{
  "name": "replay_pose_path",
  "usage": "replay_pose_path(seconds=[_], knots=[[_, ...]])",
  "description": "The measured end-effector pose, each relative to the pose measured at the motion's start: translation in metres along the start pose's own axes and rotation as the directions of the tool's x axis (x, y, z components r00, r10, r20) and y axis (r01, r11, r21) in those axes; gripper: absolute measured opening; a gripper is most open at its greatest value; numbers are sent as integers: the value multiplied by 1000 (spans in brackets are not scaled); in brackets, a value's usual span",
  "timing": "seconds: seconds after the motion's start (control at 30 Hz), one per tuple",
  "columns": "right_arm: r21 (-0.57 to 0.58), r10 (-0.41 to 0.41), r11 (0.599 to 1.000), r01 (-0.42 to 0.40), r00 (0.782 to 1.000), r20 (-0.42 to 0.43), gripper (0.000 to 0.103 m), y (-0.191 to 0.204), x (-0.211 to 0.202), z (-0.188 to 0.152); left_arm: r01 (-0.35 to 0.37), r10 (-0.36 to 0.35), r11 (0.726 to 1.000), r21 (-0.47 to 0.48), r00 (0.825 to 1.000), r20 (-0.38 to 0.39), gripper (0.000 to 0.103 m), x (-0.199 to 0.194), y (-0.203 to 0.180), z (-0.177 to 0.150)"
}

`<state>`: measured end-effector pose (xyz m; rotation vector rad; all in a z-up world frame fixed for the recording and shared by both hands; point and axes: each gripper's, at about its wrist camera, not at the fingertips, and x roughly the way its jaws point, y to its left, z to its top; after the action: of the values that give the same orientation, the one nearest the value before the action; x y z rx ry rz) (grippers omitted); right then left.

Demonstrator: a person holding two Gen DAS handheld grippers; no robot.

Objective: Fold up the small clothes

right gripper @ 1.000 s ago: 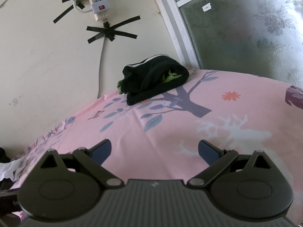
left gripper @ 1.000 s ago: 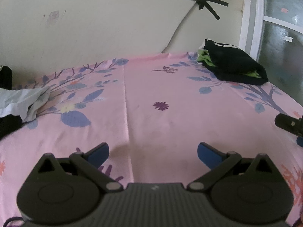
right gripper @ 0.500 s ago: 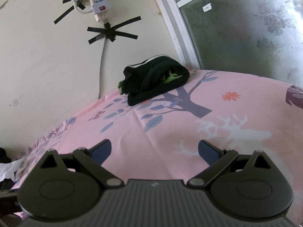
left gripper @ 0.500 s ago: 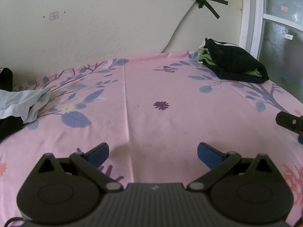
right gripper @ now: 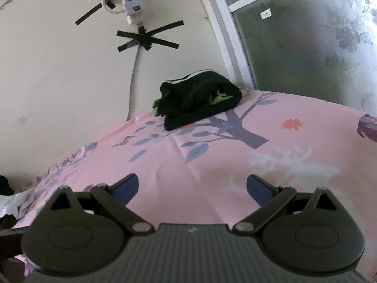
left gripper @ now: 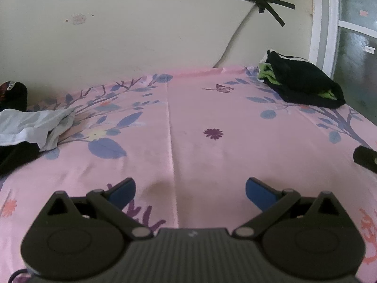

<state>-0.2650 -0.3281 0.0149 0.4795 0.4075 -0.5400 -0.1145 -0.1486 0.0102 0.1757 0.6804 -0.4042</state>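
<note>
A folded black garment with green trim (left gripper: pixel 304 87) lies at the far right of the pink floral sheet (left gripper: pixel 212 108), near the wall; it also shows in the right wrist view (right gripper: pixel 200 101). A loose pale grey garment (left gripper: pixel 35 125) lies at the left edge, over dark clothes (left gripper: pixel 14 153). My left gripper (left gripper: pixel 190 189) is open and empty above the sheet's middle. My right gripper (right gripper: pixel 192 187) is open and empty, and part of it shows at the right edge of the left wrist view (left gripper: pixel 365 159).
A cream wall (left gripper: pixel 141 23) runs along the far edge of the bed. A power strip (right gripper: pixel 133 9) and its cable are taped to the wall. A frosted window with a white frame (right gripper: pixel 306 35) stands at the right.
Both views have shifted only slightly; the left gripper has drifted a little. Both grippers stay open and empty. The clothes have not moved.
</note>
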Motion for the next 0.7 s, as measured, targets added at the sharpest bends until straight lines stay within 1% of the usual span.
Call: replay_pose_path(seconds=[0.1,0.23,0.33,0.5,0.6,0.7], knots=[[-15,16,1000,-16,1000,11,93,6,-4,-1,8,-8,1000,-9,1000,1,103,0,3,0],[-65,53,997,-51,998,19,93,23,-7,-1,14,-14,999,-38,1000,-7,103,-1,11,0],[-95,95,991,-94,996,0,93,35,-7,0,13,-14,999,-52,1000,-15,103,-3,19,-2],[-137,129,982,-128,992,-6,93,55,-10,-3,-3,2,998,-64,1000,-23,103,-13,33,-5],[-136,145,980,-147,989,-22,93,61,-13,-2,3,-5,998,-69,999,-33,103,-19,39,-4],[-119,162,979,-164,986,-28,93,65,-16,0,5,-7,997,-72,1000,-23,103,-28,46,-2]])
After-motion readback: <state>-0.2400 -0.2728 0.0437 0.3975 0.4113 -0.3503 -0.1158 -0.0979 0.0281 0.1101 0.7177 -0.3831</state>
